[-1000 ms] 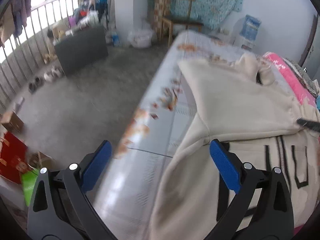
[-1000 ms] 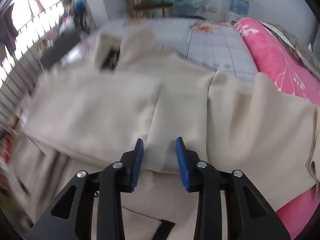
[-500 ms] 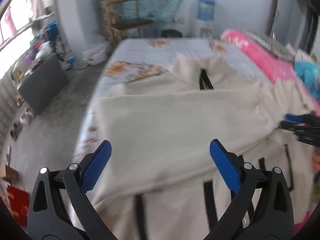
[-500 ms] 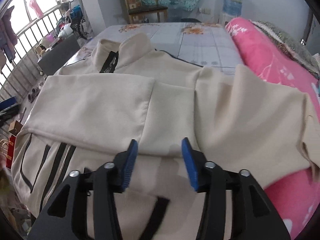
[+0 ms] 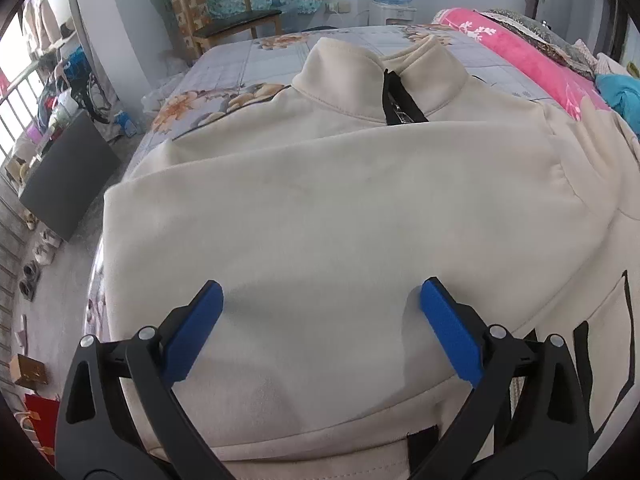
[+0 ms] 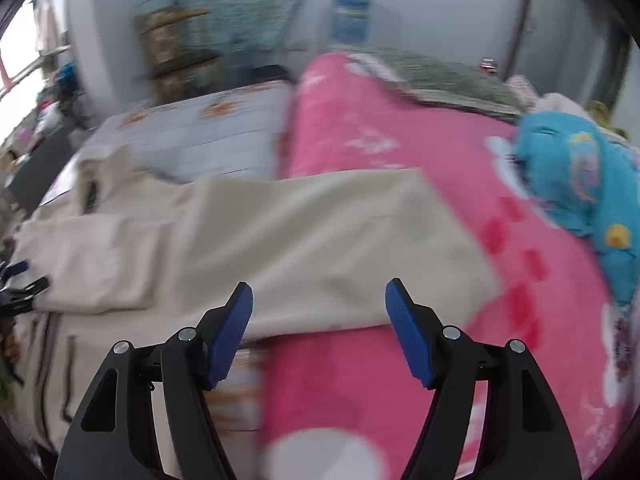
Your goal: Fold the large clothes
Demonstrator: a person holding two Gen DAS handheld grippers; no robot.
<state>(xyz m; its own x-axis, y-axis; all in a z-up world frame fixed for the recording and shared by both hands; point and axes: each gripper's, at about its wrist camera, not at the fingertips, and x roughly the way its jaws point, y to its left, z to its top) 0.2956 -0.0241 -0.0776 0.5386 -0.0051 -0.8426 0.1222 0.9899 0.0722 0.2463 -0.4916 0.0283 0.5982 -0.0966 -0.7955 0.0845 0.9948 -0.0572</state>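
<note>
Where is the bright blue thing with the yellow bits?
The blue blanket is at the right of the right wrist view, lying on top of the pink blanket. In the left wrist view it peeks in at the far right edge, past the cream jacket.

The jacket (image 5: 320,208) is plain cream, with a black zipper (image 5: 394,100) at twelve o'clock and black stripes (image 5: 588,364) at four o'clock. The bedsheet (image 5: 248,64), toward eleven o'clock, is pale grey-blue check with orange flowers. The blanket (image 6: 400,120) is hot pink with white and red marks. At two o'clock lies a turquoise cloth (image 6: 576,184) with yellow print. Both grippers' pads (image 5: 188,336) are blue on black frames.
</note>
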